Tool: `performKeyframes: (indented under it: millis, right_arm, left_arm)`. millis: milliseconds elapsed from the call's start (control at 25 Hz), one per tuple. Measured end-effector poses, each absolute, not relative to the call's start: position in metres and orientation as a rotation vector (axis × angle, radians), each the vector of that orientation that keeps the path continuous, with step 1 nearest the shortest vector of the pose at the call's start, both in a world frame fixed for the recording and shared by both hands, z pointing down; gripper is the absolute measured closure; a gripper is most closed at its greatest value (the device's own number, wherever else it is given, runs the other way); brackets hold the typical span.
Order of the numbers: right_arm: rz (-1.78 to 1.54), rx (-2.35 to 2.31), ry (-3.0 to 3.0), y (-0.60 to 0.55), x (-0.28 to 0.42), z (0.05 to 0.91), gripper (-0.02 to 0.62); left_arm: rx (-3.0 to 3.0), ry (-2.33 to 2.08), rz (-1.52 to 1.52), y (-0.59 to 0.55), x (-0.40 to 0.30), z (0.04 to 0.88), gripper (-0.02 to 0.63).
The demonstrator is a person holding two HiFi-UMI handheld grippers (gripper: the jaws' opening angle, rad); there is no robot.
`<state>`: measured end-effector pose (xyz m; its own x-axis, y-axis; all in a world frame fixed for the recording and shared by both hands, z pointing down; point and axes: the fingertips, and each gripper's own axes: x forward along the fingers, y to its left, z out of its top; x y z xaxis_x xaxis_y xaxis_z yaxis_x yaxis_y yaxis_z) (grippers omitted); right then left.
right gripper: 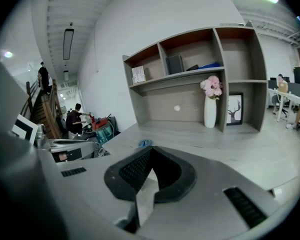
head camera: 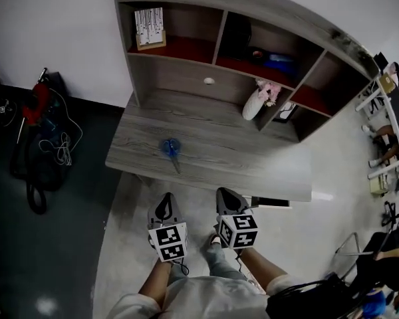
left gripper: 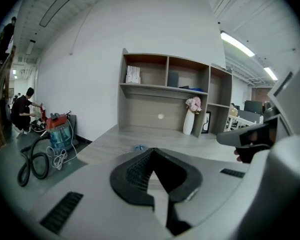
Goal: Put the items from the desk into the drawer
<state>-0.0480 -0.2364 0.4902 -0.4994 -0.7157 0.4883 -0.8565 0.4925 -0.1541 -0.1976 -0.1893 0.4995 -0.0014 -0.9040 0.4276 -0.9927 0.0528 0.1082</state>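
Scissors (head camera: 171,149): one pair, blue handles, lying flat on the grey wood desk (head camera: 266,171) toward its front-left, close to the front edge and apart from everything else. Open desk top runs on all sides of them, widest to the right and toward the back. One white vase (head camera: 253,104) with pink flowers stands at the back right, just beside the hutch divider. One framed picture (head camera: 286,111) sits in the lower right nook behind it. Hutch (head camera: 186,72) has three upper cubbies: the left holds one white printed card (head camera: 149,27), the middle one dark box and one blue flat item (head camera: 279,60); contents of the right one I can't make out. One round white knob (head camera: 209,81) sits on the back panel under the left shelf. Two grippers, side by side and short of the desk's front edge, over the floor, both pointing at the desk. Left gripper (head camera: 165,203): fingers closed, gripping nothing. Right gripper (head camera: 227,198): fingers closed, also empty. Scissors lie ahead of the left gripper, with a clear straight line in. Left of the desk on the dark floor is one vacuum cleaner (head camera: 34,111) with hose and cables, well clear of the desk edge. One person crouches by it in the background of the gripper views.
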Motion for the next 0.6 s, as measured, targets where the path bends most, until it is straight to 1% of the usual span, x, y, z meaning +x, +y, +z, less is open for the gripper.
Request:
performKeyframes:
  millis: [280, 600]
  right_arm:
    - [0.539, 1.171, -2.415, -0.280, -0.104, 0.511, 0.597]
    - [0.537, 1.126, -2.395, -0.323, -0.161, 0.547, 0.595]
  left_arm:
    - [1.843, -2.012, 0.318, -0.212, -0.229, 0.504, 0.607]
    - [1.813, -2.010, 0.334, -0.225, -0.259, 0.526, 0.607]
